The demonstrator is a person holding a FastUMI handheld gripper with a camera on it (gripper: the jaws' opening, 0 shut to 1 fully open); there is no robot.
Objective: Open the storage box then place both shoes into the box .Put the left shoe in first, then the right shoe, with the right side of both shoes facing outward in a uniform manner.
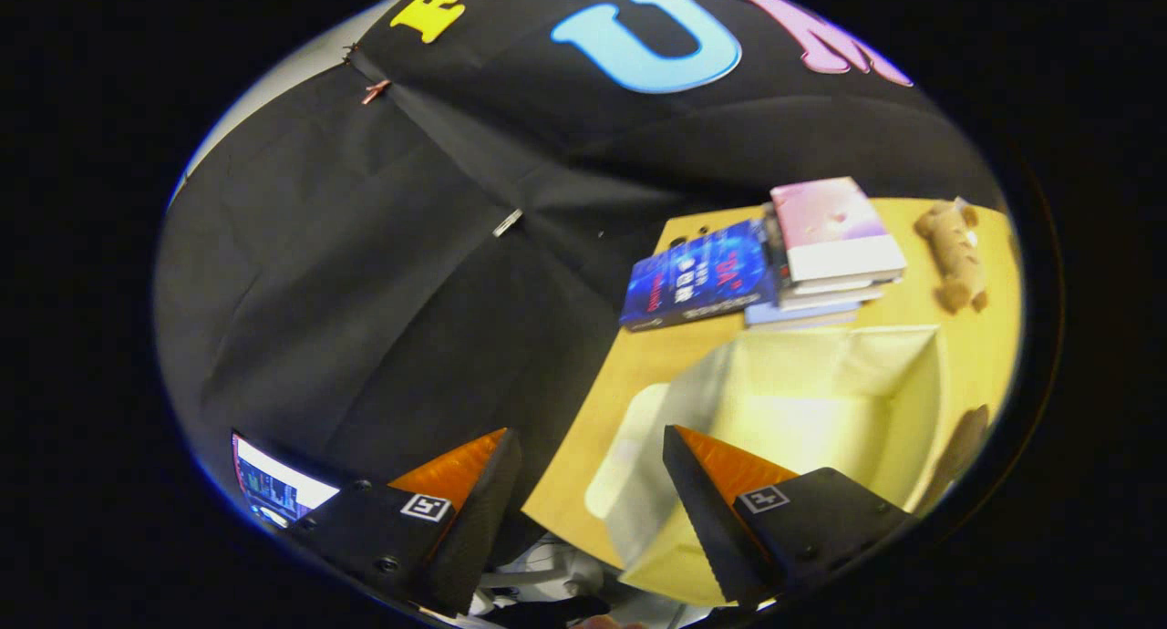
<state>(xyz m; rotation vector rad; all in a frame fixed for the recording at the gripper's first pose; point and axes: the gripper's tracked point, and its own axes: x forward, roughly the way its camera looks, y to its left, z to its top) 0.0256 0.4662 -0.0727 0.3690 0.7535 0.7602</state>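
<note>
A pale yellow storage box (821, 401) stands open on the wooden table (638, 365), its inside bare as far as I can see. A pale flap of it (629, 456) hangs over the near side by the table's edge. My gripper (593, 483) is held above the table's near edge, tilted, with its orange-and-black fingers (711, 483) wide apart and nothing between them. The right finger is over the box's near wall; the left finger (474, 483) is out past the table's edge. A brown shape (962, 447), perhaps a shoe, shows just past the box's right wall.
A stack of books (821, 246) lies beyond the box, with a blue book (697, 278) beside it. A brown plush toy (953, 255) lies further right on the table. A lit screen (273, 488) shows low beside the left finger. Black cloth walls the booth behind.
</note>
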